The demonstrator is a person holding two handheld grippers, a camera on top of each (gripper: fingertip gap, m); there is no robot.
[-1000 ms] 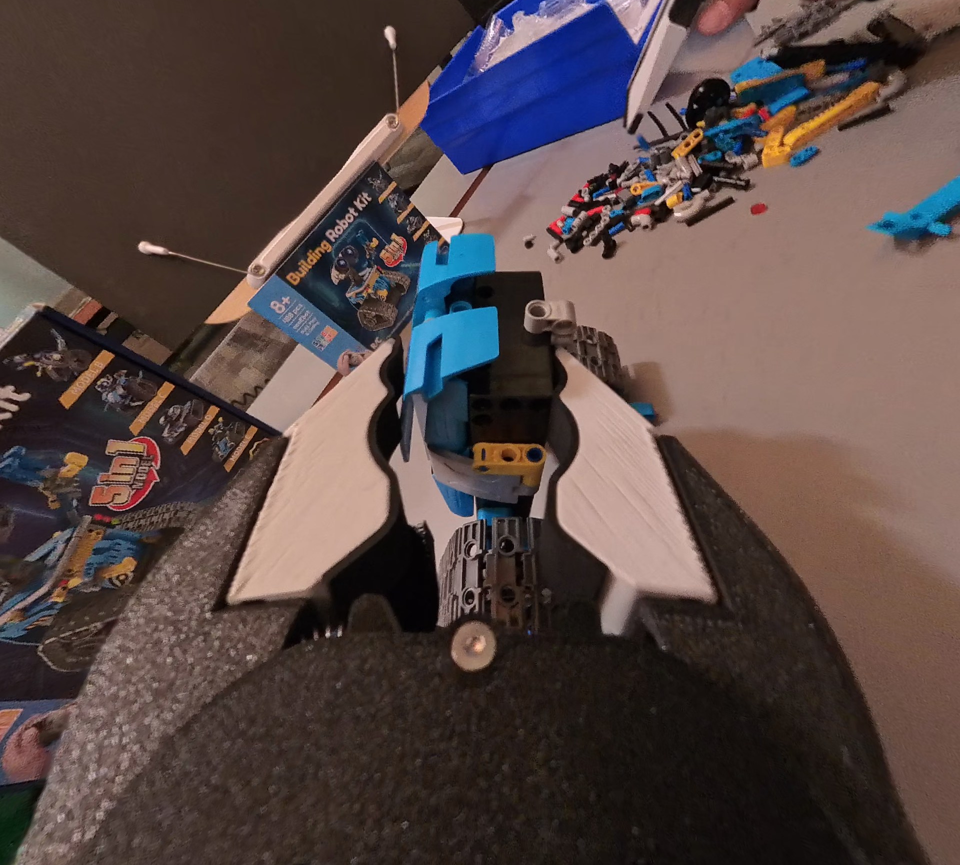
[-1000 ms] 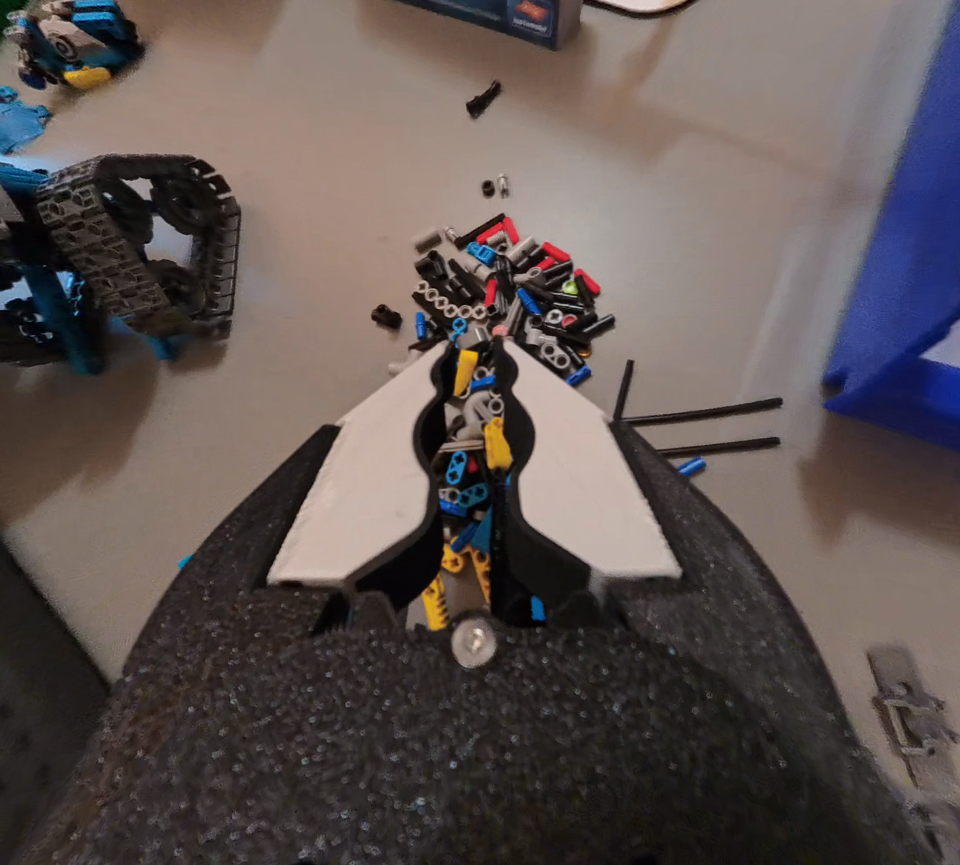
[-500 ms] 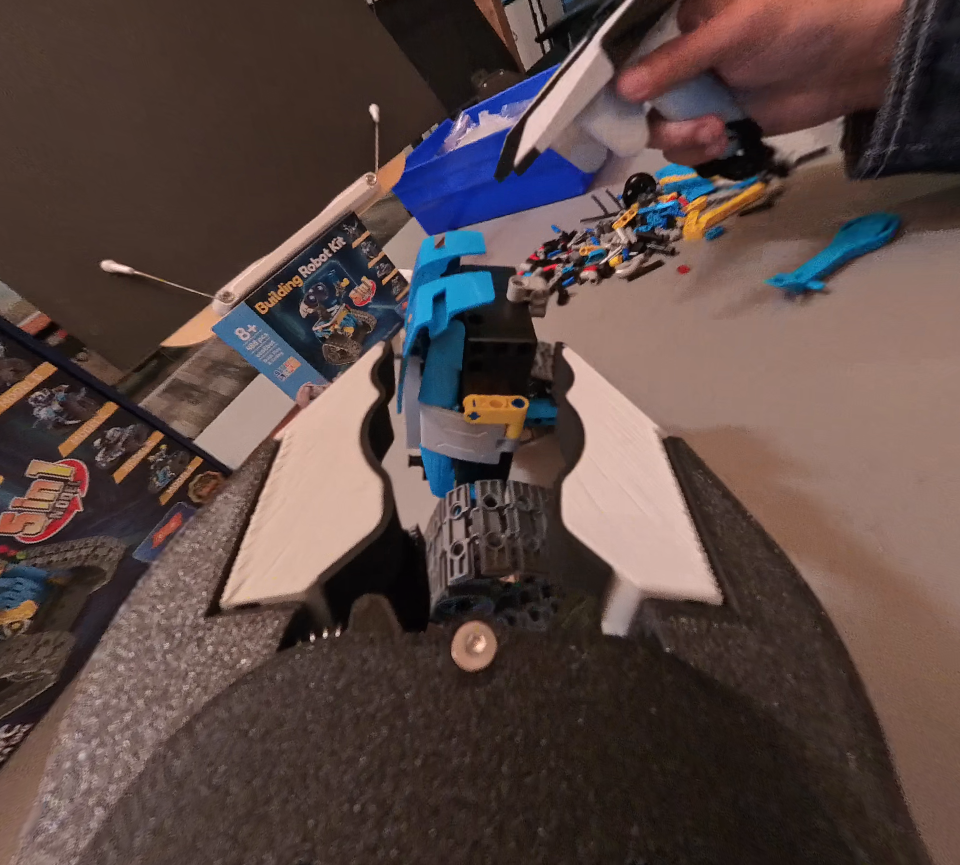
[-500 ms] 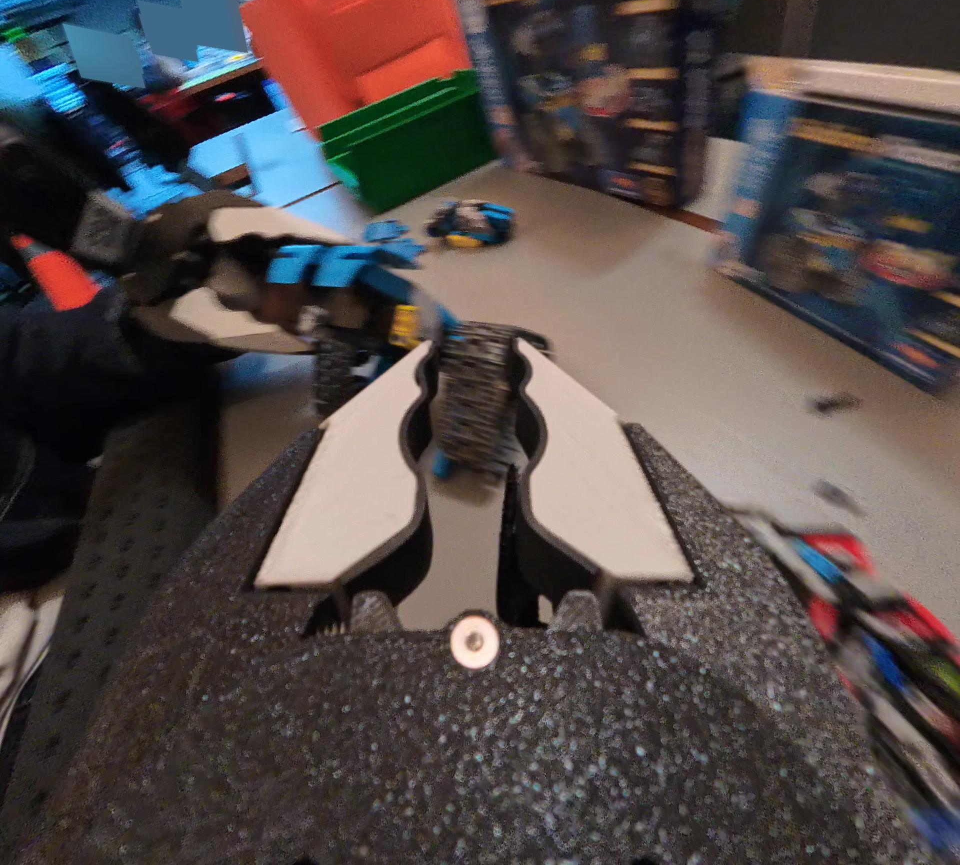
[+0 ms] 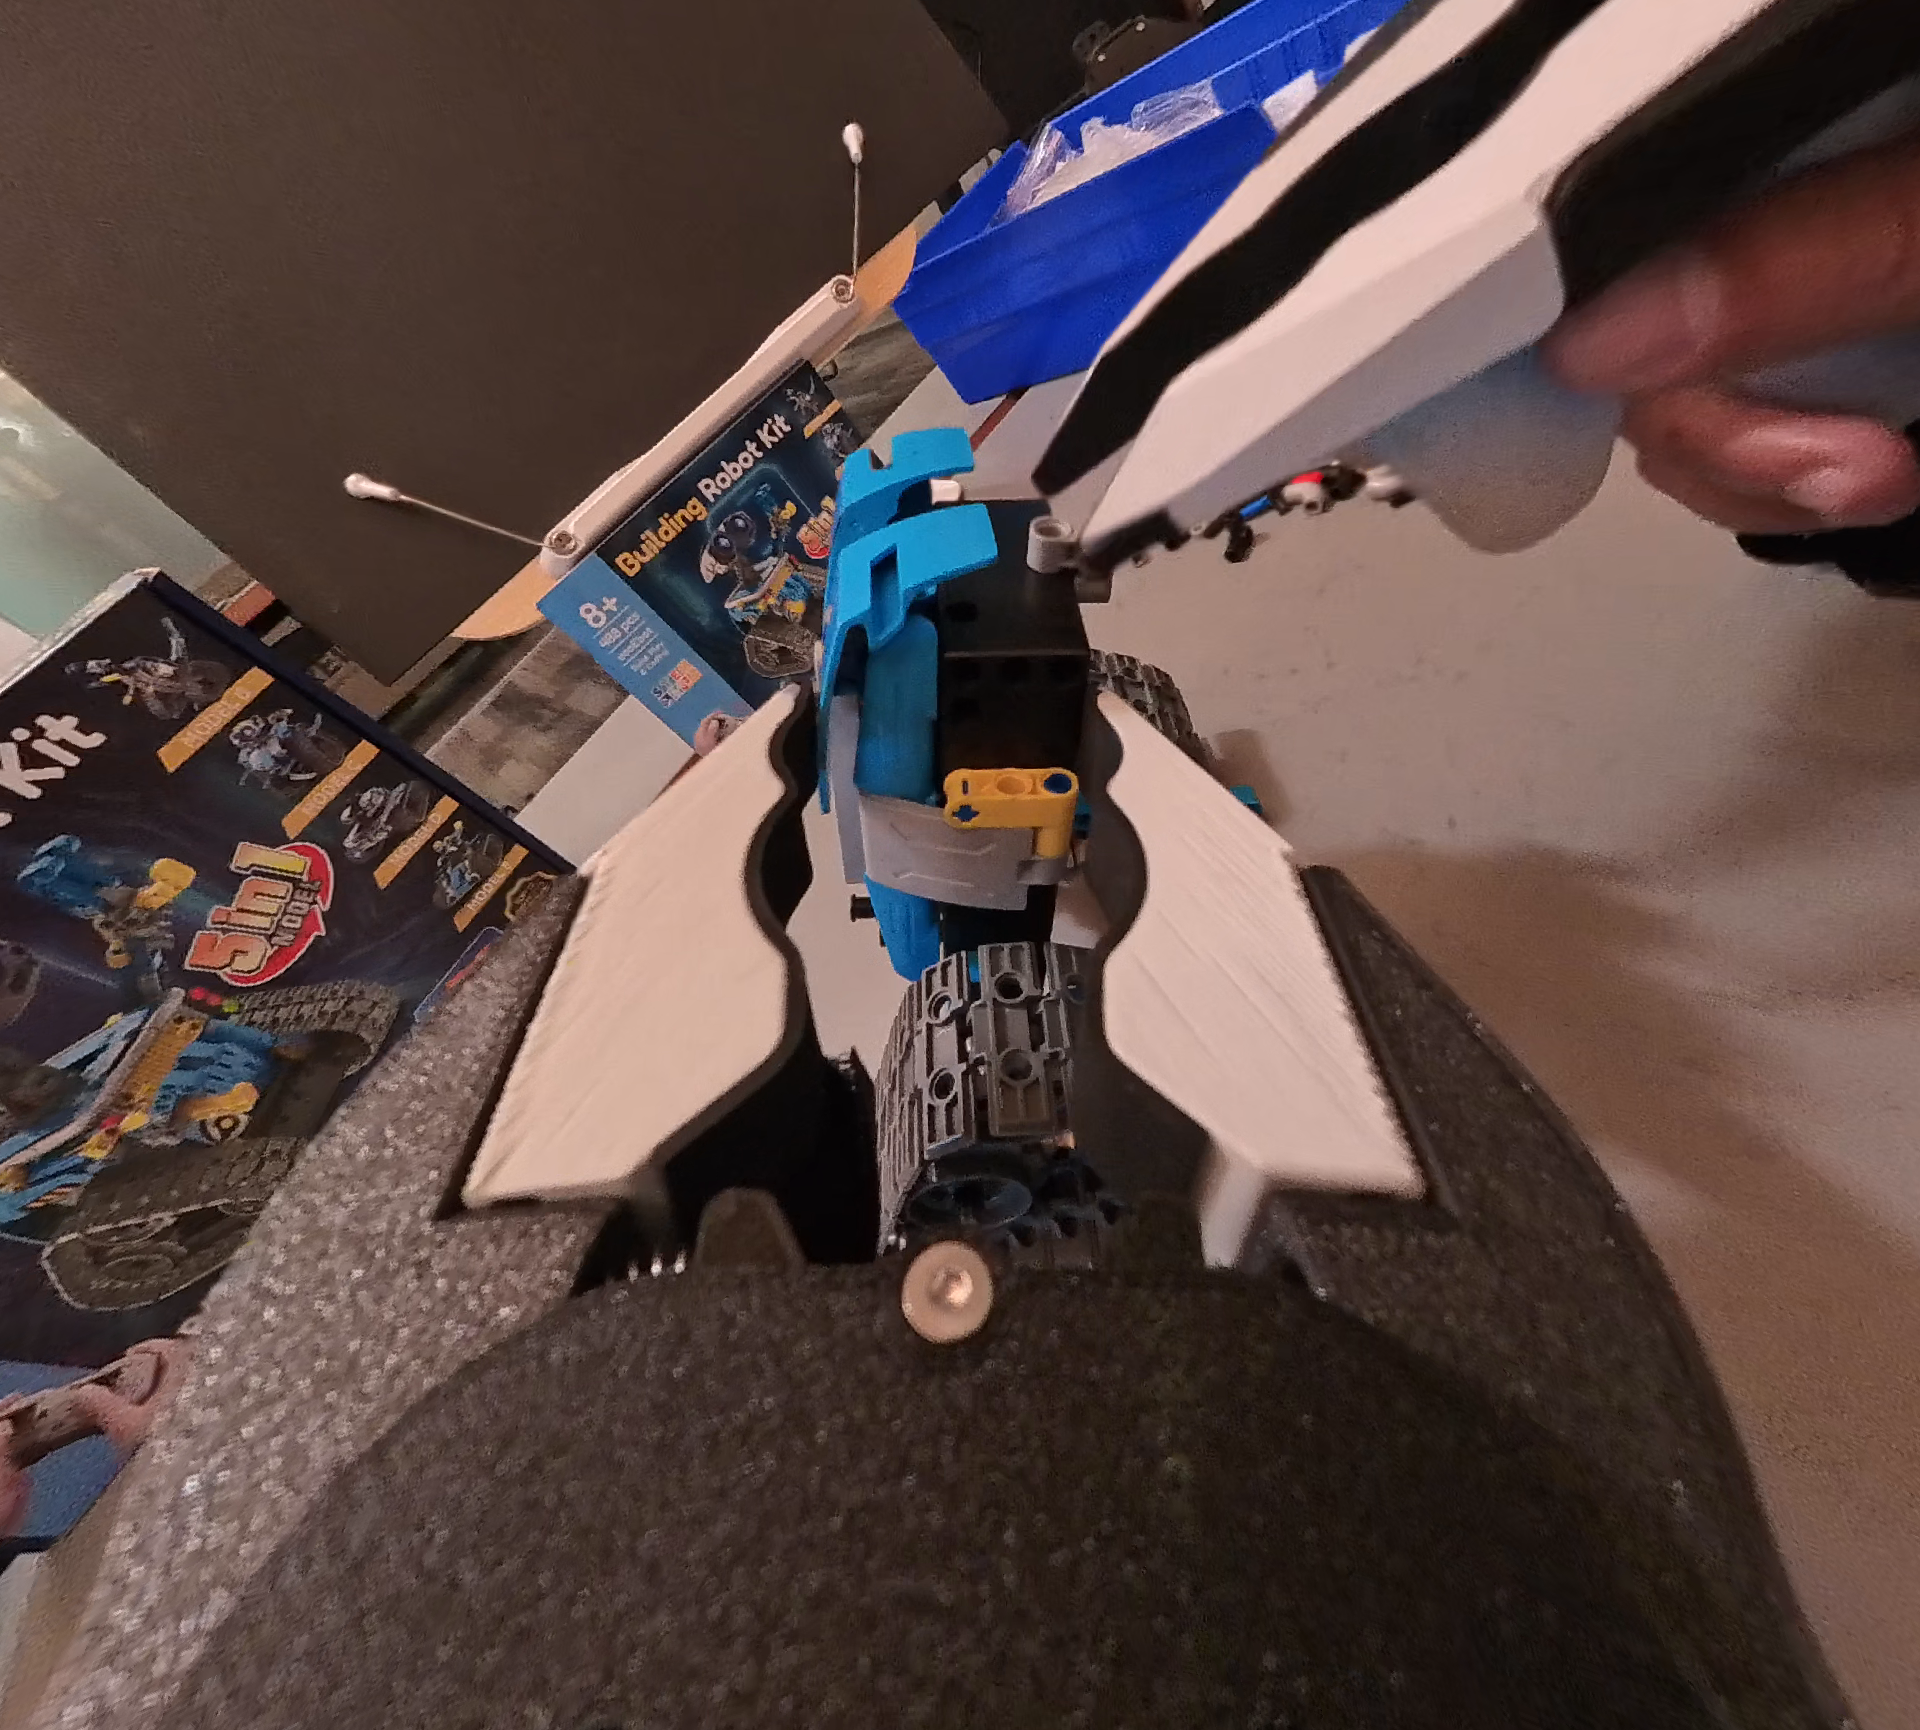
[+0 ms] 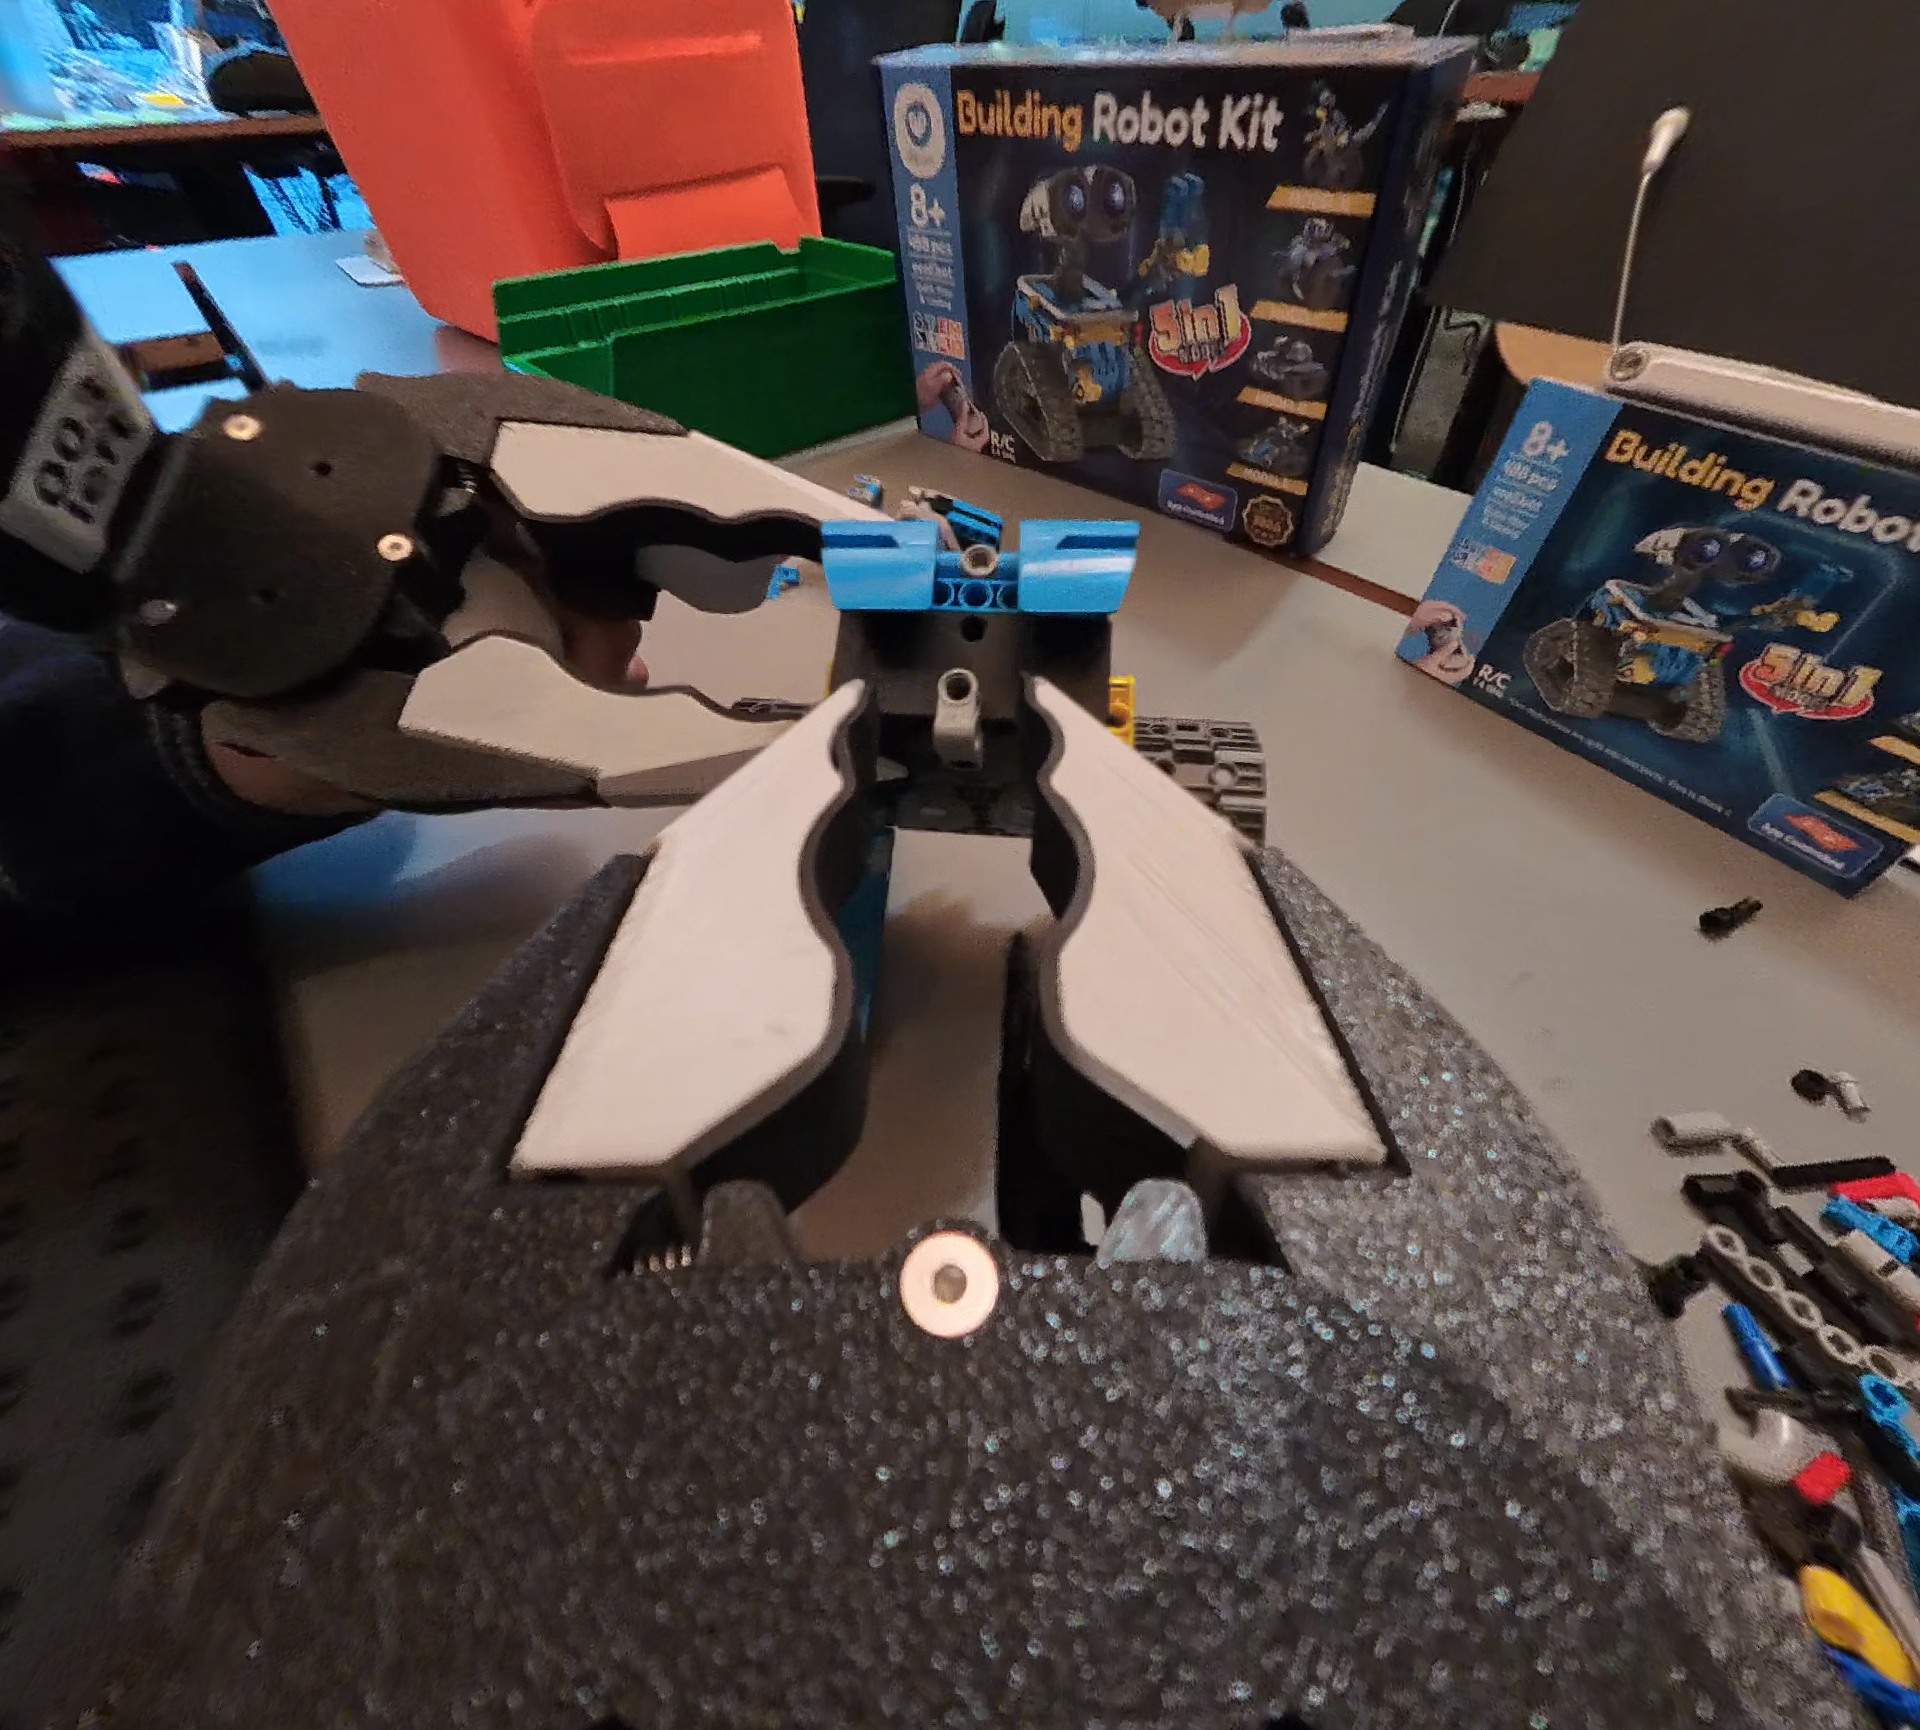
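Observation:
My left gripper (image 5: 951,724) is shut on a brick-built robot model (image 5: 1013,641) with a black body, blue panels, a yellow piece and grey tracks (image 5: 977,1046). It holds the model just above the grey table. The right wrist view shows the left gripper (image 6: 800,620) from the side, its jaws above and below the model (image 6: 977,558). My right gripper (image 6: 945,693) is open. Its fingertips stand on either side of a small grey connector (image 6: 956,704) on the model's black body. In the left wrist view the right gripper (image 5: 1070,517) comes in from the upper right, a hand behind it.
Two robot kit boxes (image 6: 1164,278) (image 6: 1683,620) stand at the back of the table. A green bin (image 6: 717,340) and an orange bag (image 6: 551,91) are behind on the left. A blue bin (image 5: 1091,267) holds plastic bags. Loose small parts (image 6: 1808,1265) lie at the right. Less than 4 cm separates the two grippers' tips.
My right gripper has left the pile of loose parts and swung over to the model, its tips now at the grey connector. My left gripper keeps hold of the model and has tilted it slightly.

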